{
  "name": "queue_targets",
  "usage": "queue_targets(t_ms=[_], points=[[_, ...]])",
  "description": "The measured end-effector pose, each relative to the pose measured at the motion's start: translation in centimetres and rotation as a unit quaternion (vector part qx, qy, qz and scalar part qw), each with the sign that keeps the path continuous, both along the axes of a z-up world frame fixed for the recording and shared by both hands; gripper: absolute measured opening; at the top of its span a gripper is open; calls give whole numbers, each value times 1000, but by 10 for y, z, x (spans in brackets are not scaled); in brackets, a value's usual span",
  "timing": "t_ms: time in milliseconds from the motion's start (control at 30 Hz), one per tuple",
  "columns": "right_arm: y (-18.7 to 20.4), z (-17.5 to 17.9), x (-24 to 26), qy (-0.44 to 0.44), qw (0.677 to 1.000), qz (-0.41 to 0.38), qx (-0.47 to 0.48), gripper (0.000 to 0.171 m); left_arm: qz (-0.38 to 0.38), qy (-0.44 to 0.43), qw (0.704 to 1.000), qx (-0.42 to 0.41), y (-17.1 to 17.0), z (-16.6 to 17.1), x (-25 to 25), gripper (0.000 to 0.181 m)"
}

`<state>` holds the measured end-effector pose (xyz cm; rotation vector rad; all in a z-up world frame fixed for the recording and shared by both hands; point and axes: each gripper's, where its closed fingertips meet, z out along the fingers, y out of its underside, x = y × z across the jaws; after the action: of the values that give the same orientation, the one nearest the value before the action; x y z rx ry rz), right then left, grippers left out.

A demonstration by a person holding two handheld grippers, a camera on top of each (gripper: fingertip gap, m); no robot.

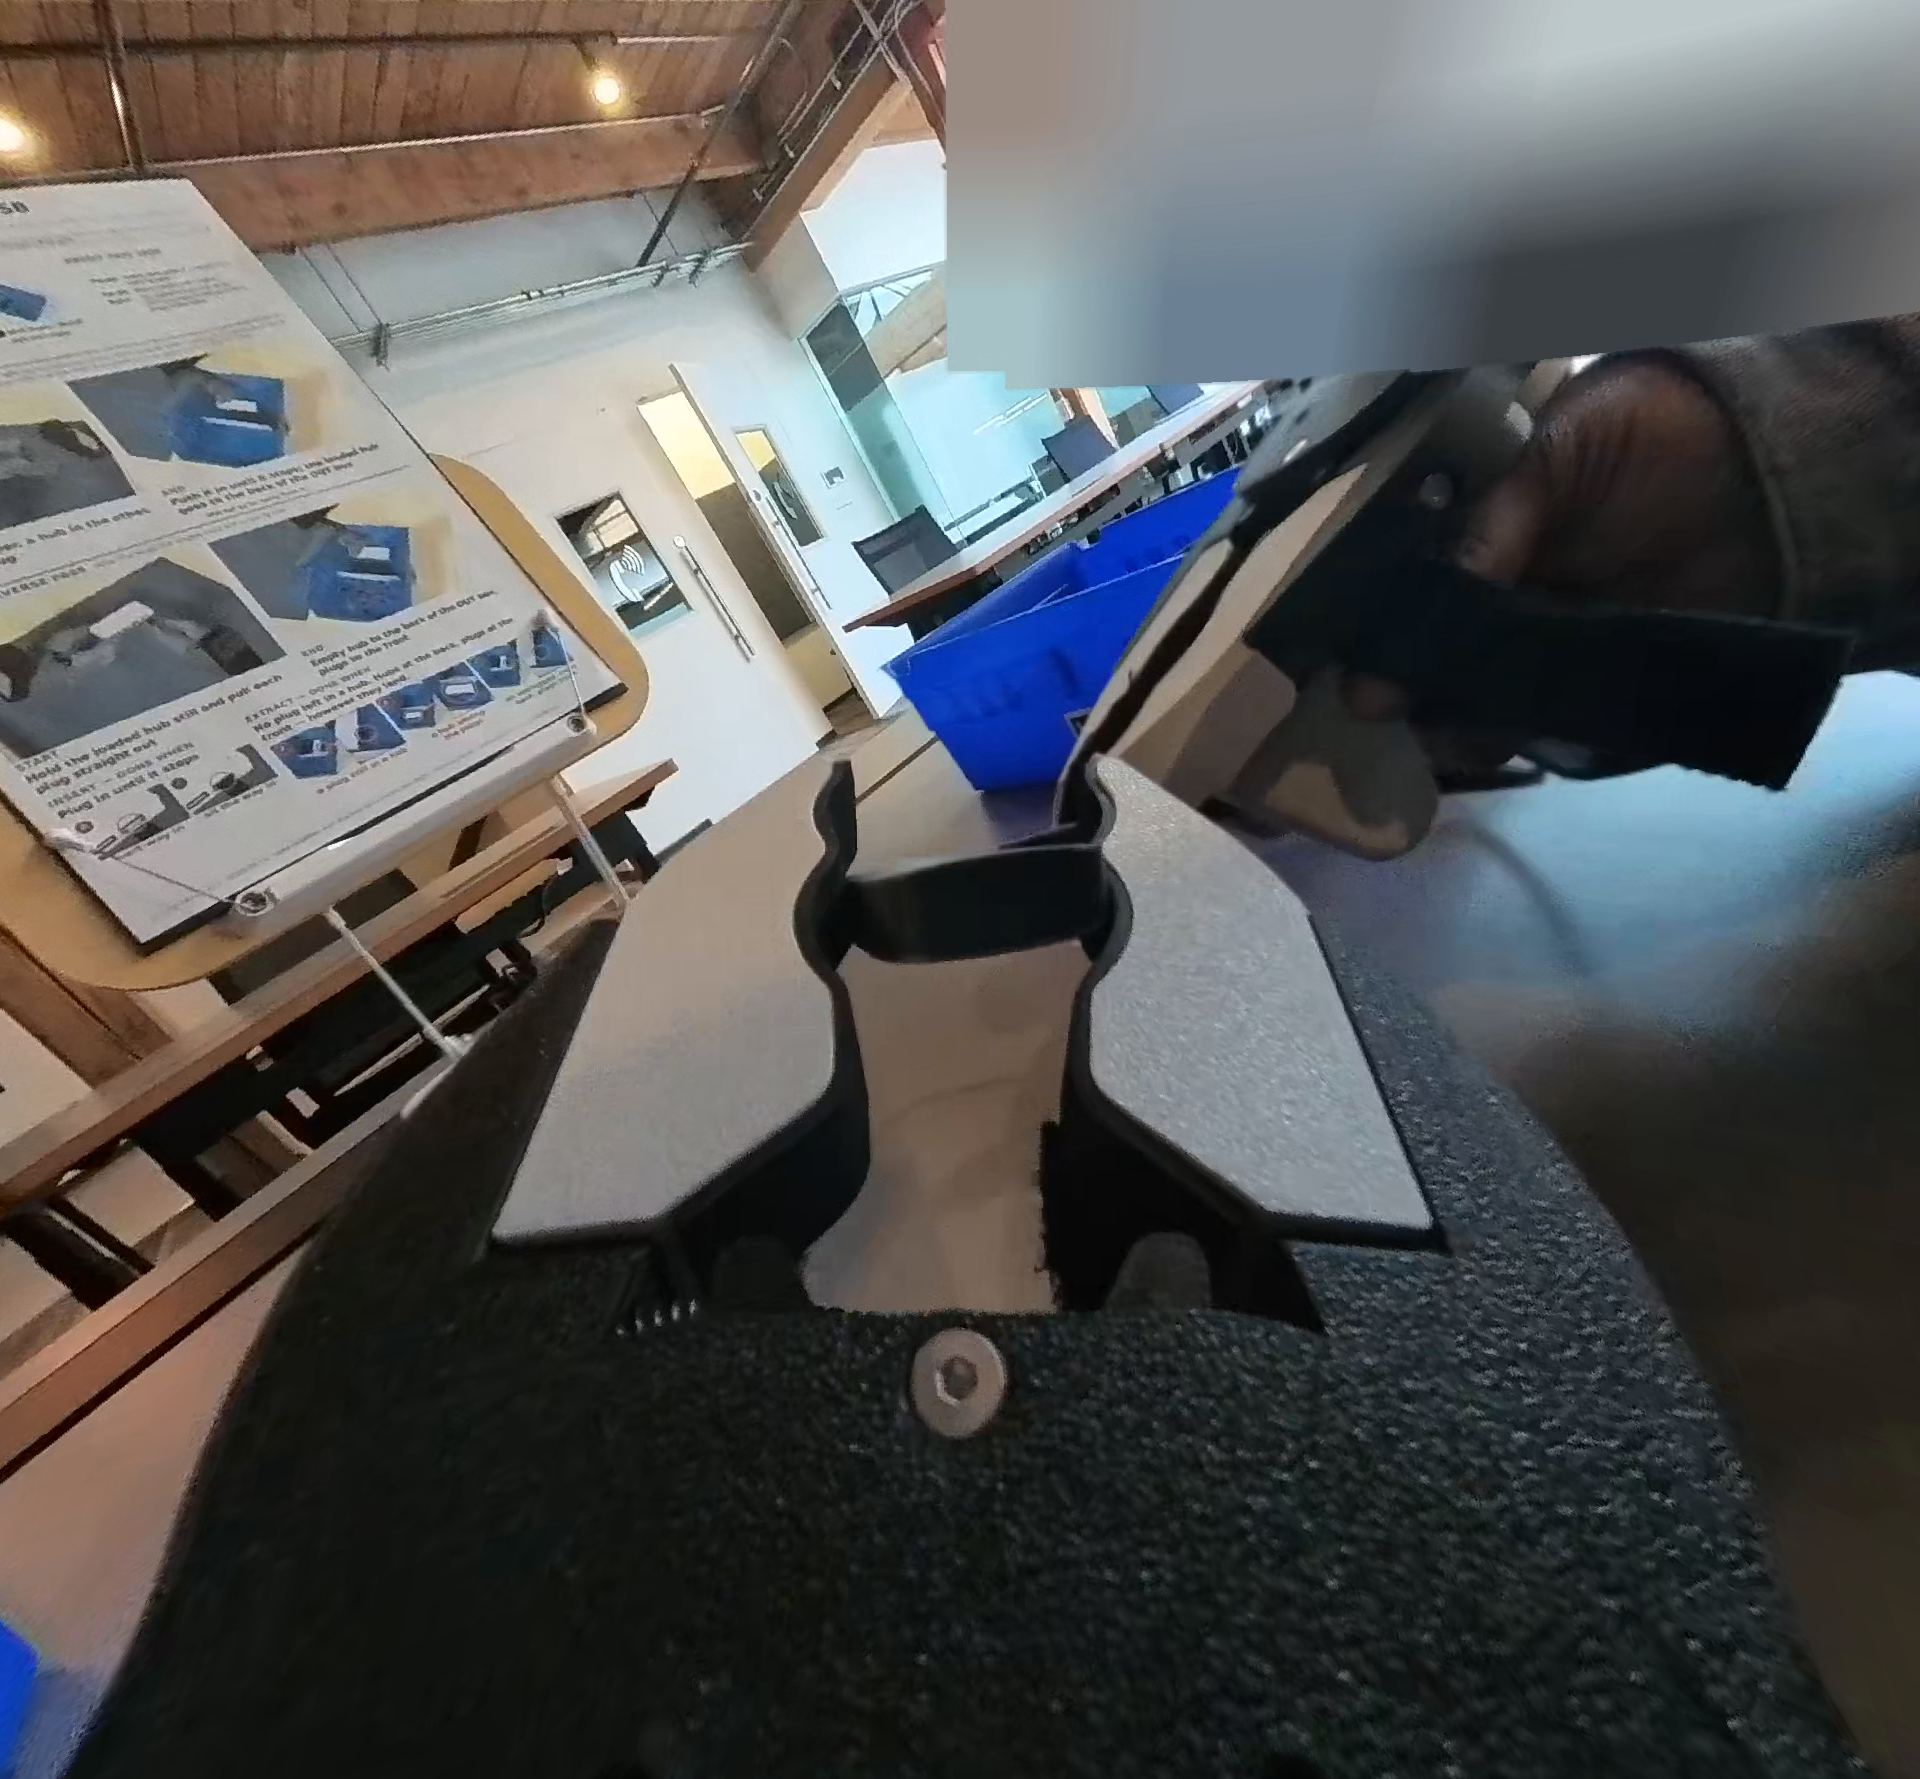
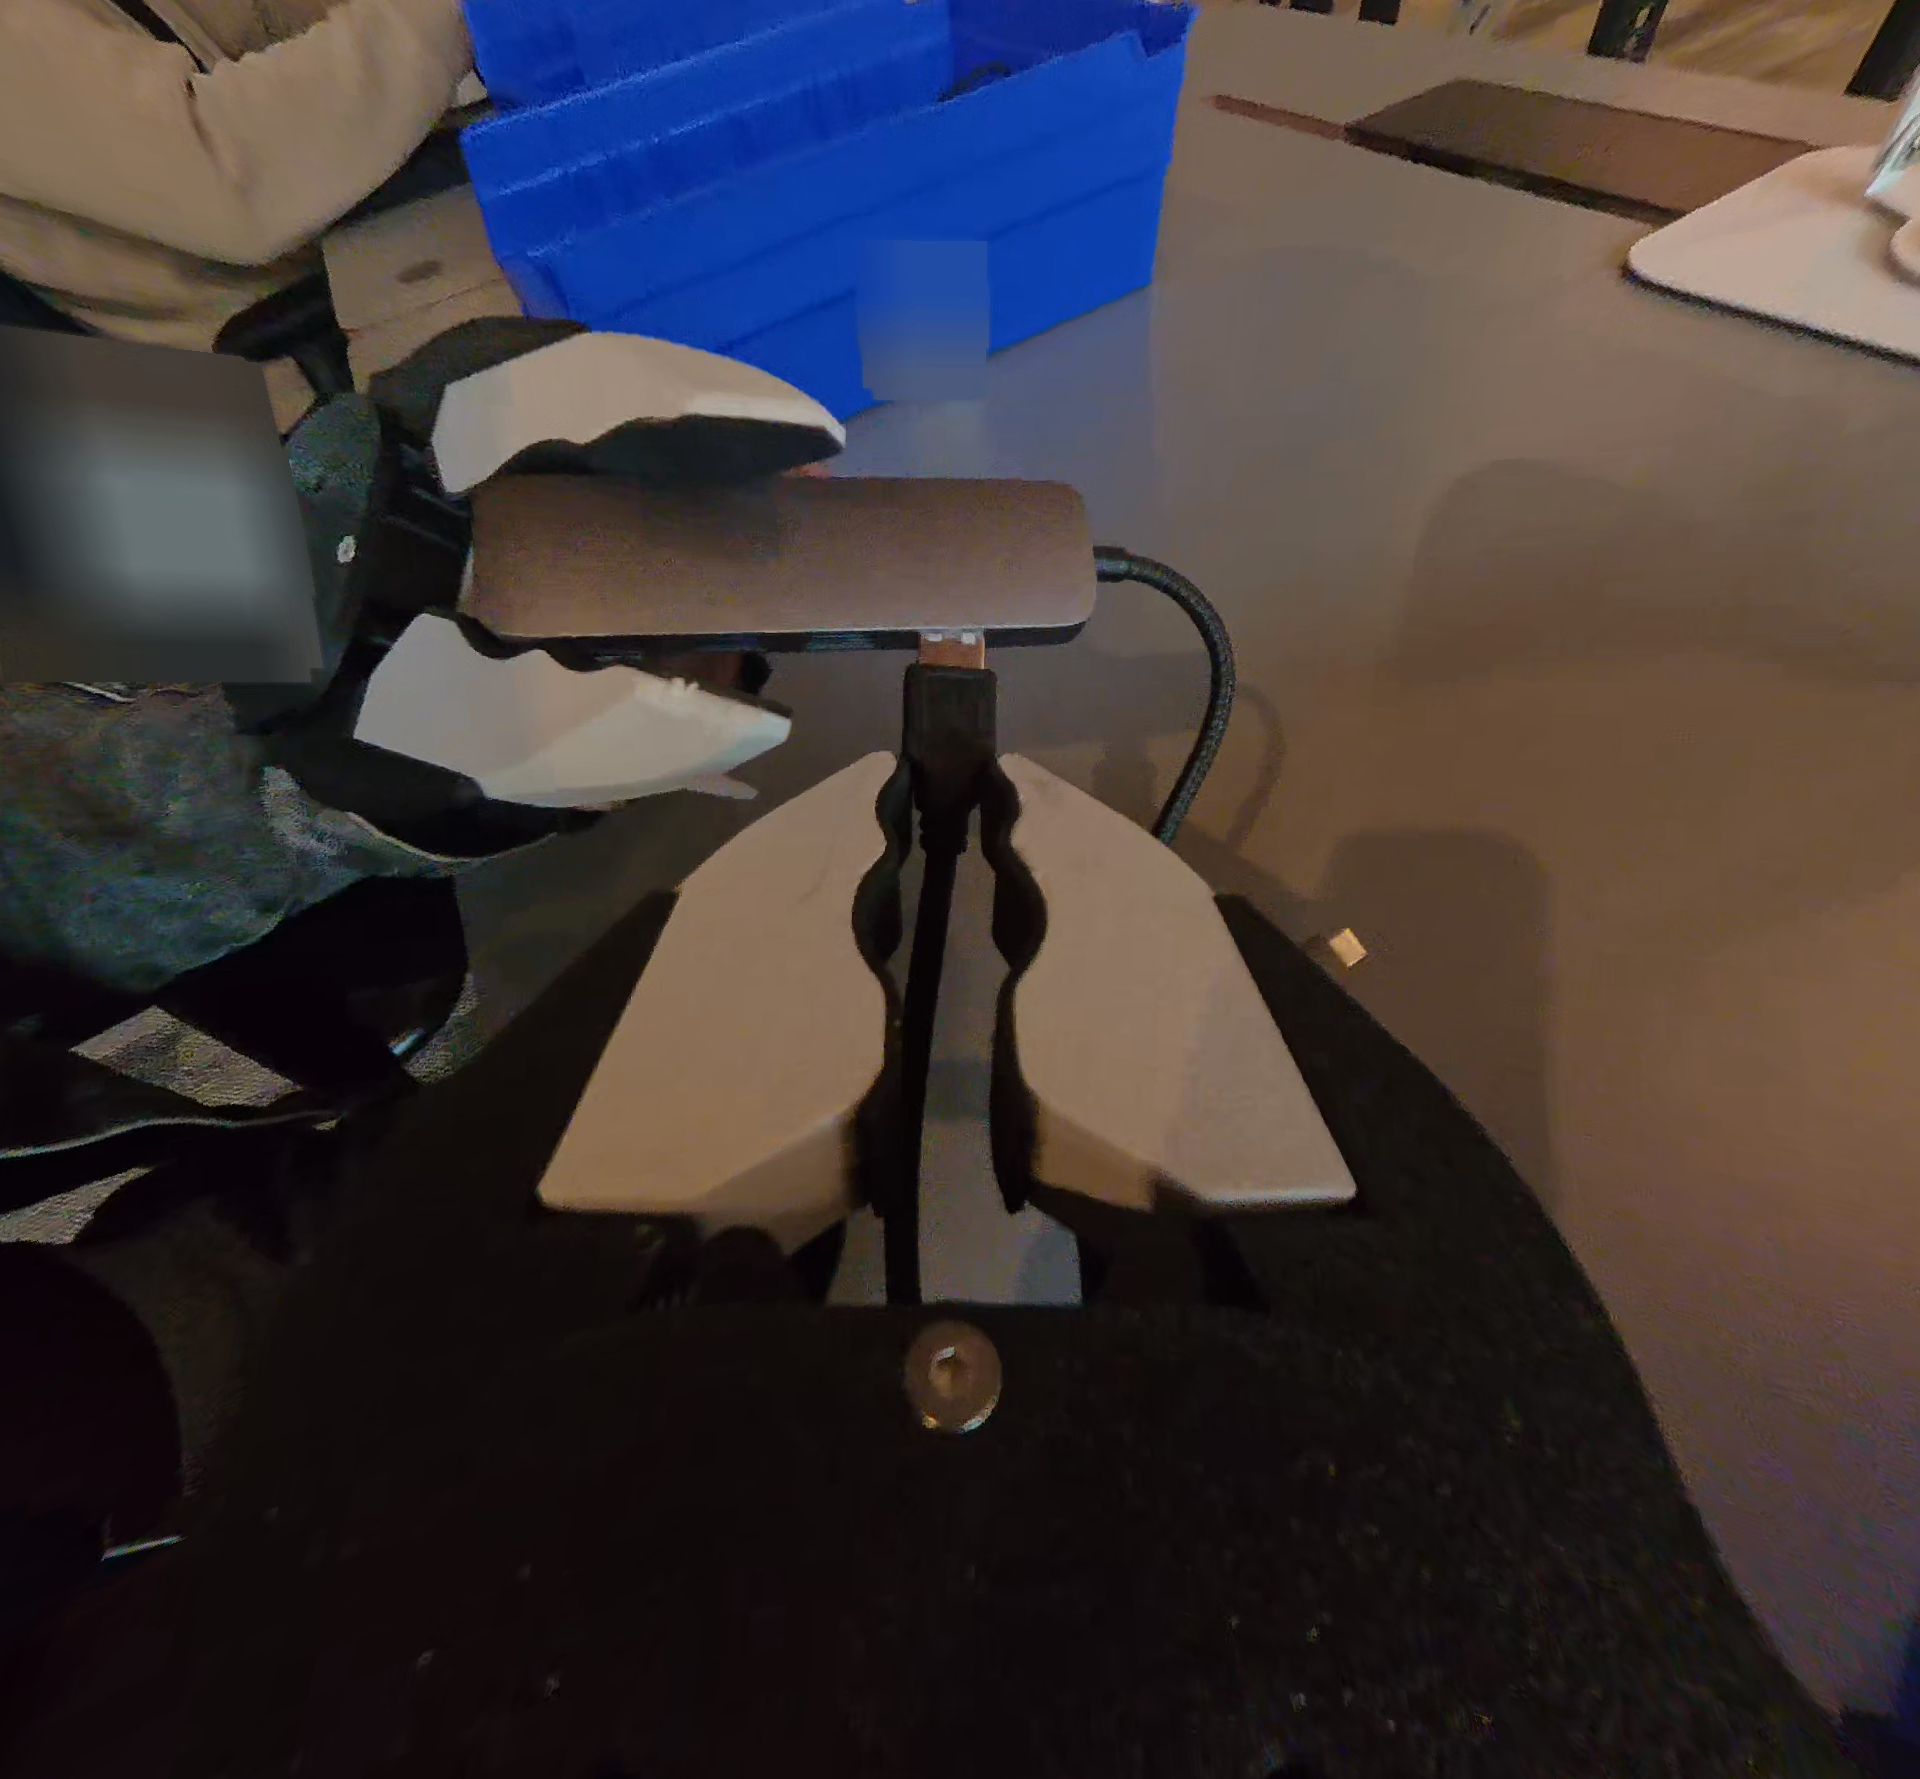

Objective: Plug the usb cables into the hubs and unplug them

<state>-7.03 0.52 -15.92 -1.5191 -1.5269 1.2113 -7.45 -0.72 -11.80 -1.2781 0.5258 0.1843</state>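
Your right gripper (image 2: 948,773) is clamped on the black USB plug (image 2: 948,706), its metal tip partly seated in the grey hub (image 2: 779,560). Your left gripper (image 2: 623,576) pinches the hub's end above the table (image 2: 1455,482), near the blue bins (image 2: 831,150).

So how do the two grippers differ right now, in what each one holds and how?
The left gripper clamps the flat grey hub across its width, one finger above and one below; the right gripper pinches a black USB plug at its fingertips. The left gripper's jaws stand wide apart around the hub; the right gripper's are nearly together. The left one points sideways along the hub, the right one straight at the hub's edge. Both are shut on something, above the table.
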Motion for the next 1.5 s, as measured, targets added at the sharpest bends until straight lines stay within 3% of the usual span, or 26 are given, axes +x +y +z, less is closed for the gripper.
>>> queue_targets(t_ms=[200, 300, 567, 767, 933, 1000, 1133, 1300, 1500], points=[[-2, 0, 0, 2, 1000, 0, 28, 11, -25, -28, 999, -13, -1, 0, -1, 42], [-3, 2, 1, 8, 999, 8, 47, 11, -71, -77, 994, -30, -3, 1, 2, 42], [-2, 10, -2, 30, 996, -3, 88, 11, -95, -172, 980, -43, -2, 5, -7, 42], [-6, 17, -4, 46, 995, 2, 92, 12, -80, -173, 982, -12, -5, 16, -12, 41], [-10, 35, -2, 77, 988, 13, 130, 41, -75, -181, 981, 5, -10, 23, -17, 39], [-6, 46, 4, 85, 985, 13, 147, 44, -65, -182, 981, 14, -12, 26, -23, 39], [20, 84, 29, 111, 979, -11, 170, 44, -43, -196, 979, 25, -13, 27, -37, 39], [89, 122, 92, 98, 971, -93, 196, 39, -33, -219, 975, 21, -11, 25, -43, 39], [171, 100, 162, -43, 966, -139, 213, 33, -36, -227, 973, 6, -6, 18, -43, 38]])
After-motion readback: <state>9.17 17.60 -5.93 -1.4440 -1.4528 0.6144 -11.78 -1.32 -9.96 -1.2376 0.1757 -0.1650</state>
